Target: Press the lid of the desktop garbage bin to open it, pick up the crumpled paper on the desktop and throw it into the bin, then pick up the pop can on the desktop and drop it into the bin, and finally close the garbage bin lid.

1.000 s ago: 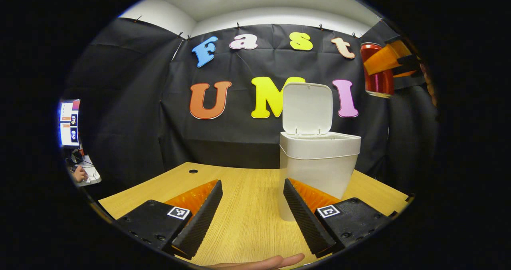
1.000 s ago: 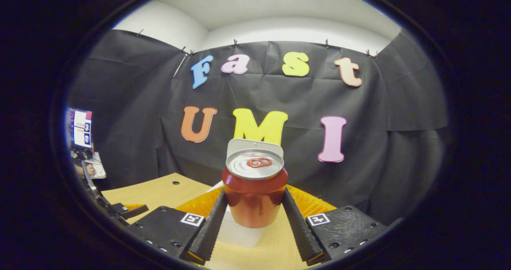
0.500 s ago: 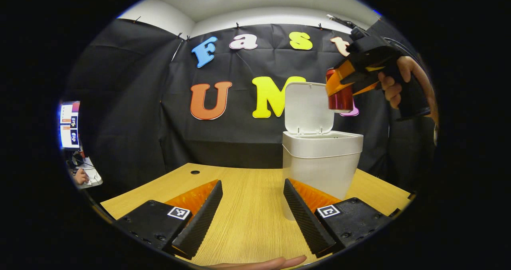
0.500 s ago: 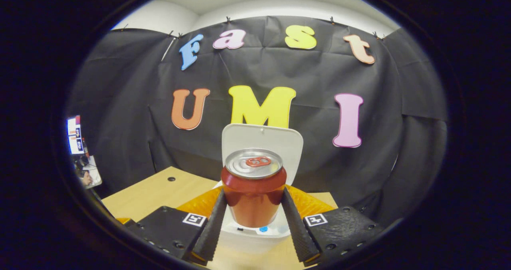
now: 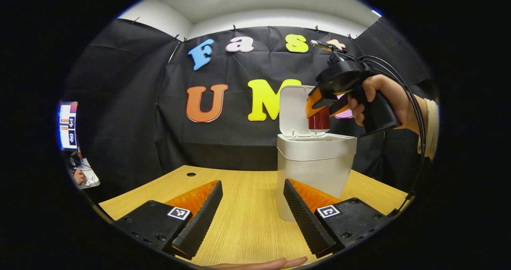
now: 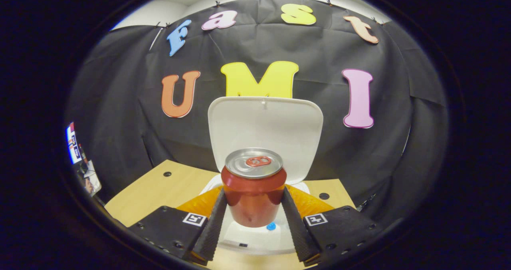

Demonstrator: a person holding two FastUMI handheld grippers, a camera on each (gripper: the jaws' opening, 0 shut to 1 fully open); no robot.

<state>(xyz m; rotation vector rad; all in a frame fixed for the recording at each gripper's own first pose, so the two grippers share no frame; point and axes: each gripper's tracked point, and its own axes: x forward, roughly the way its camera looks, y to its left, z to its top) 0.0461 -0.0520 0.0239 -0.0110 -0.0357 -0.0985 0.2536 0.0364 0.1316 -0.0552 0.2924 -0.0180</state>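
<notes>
**Red can held over the open white bin**

In the right gripper view, the right gripper (image 6: 252, 218) holds the red aluminium pop can with a silver top (image 6: 254, 188) upright, one finger pressed against each side of its body. Just below and behind the can lies the open mouth of the white plastic desktop garbage bin (image 6: 259, 238), and the bin's white rounded-square lid (image 6: 265, 130) stands raised behind the can.

In the left gripper view, the left gripper (image 5: 252, 214) is low over the light wooden tabletop (image 5: 247, 222), its fingers spread wide with nothing between them. A fingertip (image 5: 275, 263) of the person shows at the bottom edge. The bin (image 5: 313, 170) stands on the tabletop just beyond the gripper's right-hand finger. Above its rim hangs the right gripper (image 5: 319, 108) with the can (image 5: 318, 122) directly over the opening, in front of the upright lid (image 5: 293, 110). The person's hand (image 5: 385, 98) grips the handle, black cables trailing from it. The crumpled paper cannot be seen on the tabletop.
</notes>
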